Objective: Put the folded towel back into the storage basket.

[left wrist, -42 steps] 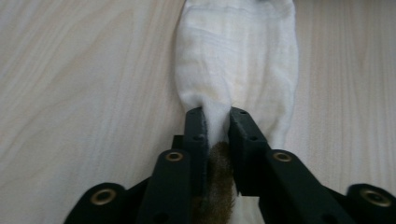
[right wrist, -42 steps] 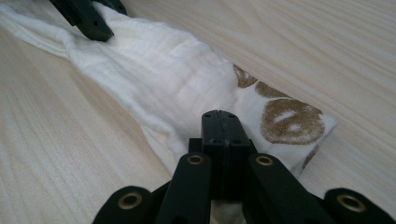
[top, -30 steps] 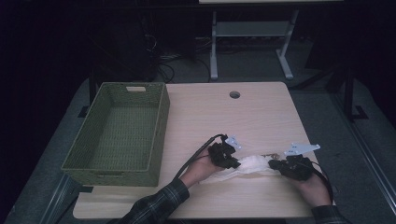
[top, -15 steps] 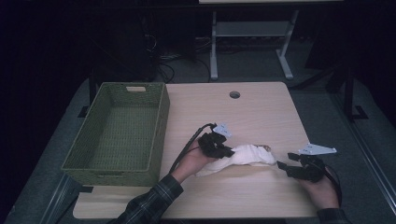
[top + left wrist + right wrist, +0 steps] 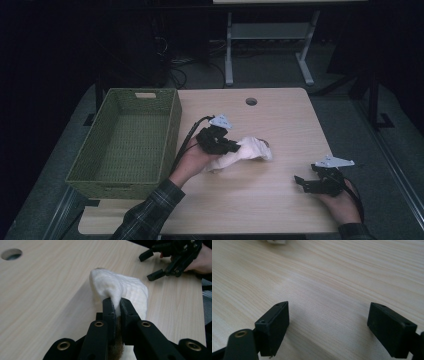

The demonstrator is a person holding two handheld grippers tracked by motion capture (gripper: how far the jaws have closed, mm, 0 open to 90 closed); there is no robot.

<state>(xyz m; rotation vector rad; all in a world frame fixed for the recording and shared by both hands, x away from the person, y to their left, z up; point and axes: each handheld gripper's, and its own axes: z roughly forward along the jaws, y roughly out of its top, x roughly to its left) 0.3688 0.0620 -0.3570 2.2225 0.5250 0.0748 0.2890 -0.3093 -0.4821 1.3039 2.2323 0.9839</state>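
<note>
A white sock (image 5: 243, 151) lies bunched on the wooden table (image 5: 280, 125) near its middle. My left gripper (image 5: 234, 147) is shut on a fold of that sock (image 5: 120, 287), pinched between the two black jaws in the left gripper view (image 5: 116, 306). My right gripper (image 5: 300, 182) rests low over the table at the front right, open, with bare wood between its jaws (image 5: 328, 315). In the left gripper view the right gripper (image 5: 155, 265) sits beyond the sock, held by a hand.
A green woven basket (image 5: 172, 117) stands at the table's left side, with nothing in it. A round cable hole (image 5: 251, 101) is near the far edge. A metal frame (image 5: 267, 35) stands on the floor behind the table.
The left gripper has carried the sock to the left, toward the basket. The right gripper has let go of the sock and drawn back to the front right, open.
</note>
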